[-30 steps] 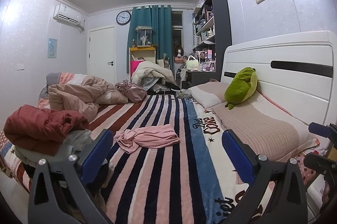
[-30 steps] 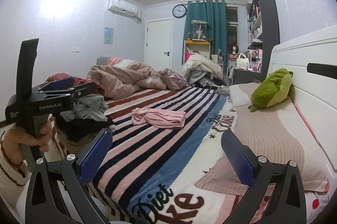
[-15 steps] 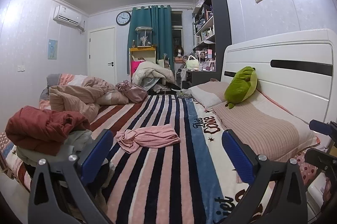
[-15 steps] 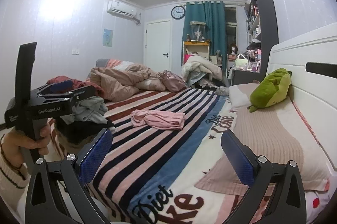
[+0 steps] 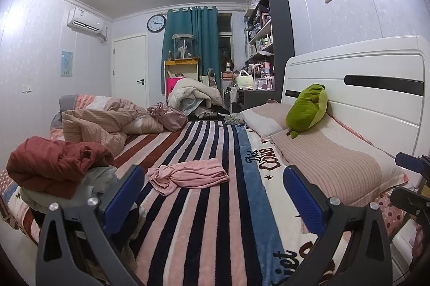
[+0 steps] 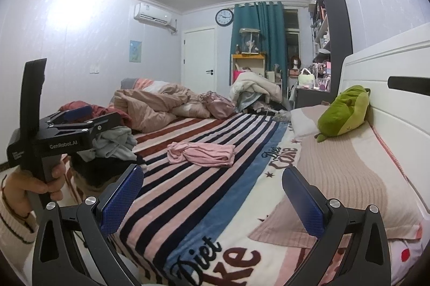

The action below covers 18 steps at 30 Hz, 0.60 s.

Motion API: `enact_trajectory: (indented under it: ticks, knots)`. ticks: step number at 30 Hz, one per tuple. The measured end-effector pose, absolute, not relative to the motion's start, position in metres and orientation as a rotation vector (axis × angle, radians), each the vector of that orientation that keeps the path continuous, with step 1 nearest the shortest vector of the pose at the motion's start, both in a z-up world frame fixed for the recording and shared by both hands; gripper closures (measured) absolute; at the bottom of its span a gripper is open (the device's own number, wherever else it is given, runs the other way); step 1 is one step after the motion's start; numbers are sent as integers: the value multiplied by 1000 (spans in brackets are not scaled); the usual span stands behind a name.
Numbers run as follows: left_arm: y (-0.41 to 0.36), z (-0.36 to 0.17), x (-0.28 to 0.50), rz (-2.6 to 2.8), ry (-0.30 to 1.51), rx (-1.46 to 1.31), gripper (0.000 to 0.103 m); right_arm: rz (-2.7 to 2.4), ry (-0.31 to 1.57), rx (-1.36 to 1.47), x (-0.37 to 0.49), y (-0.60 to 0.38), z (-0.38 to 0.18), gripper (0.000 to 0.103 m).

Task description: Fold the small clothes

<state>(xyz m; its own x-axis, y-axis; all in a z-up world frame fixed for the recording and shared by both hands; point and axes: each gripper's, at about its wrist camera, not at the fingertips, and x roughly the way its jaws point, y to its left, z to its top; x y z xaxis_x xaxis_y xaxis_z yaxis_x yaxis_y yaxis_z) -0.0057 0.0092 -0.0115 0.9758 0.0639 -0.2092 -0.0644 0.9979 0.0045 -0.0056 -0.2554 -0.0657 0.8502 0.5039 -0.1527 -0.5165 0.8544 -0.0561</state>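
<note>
Striped bed [image 5: 215,218], pink garment [image 5: 188,174], pillows [image 5: 330,162]

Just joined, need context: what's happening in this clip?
A person holds a hand-held gripper in each hand over a bed with a striped fleece blanket. Both the left hand-held gripper and the right hand-held gripper are open and hold nothing. A crumpled pink garment lies unfolded mid-bed, untouched. A pile of red and grey clothes sits at the bed's left edge. Folding has not started.
</note>
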Motion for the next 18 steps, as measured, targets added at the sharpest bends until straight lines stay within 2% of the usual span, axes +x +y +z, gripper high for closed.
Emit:
enact_trajectory:
  ticks: [18]
  knots:
    - [15,-13,-2,42,225,-1,1,536,134,-90,-6,-257,-65,0]
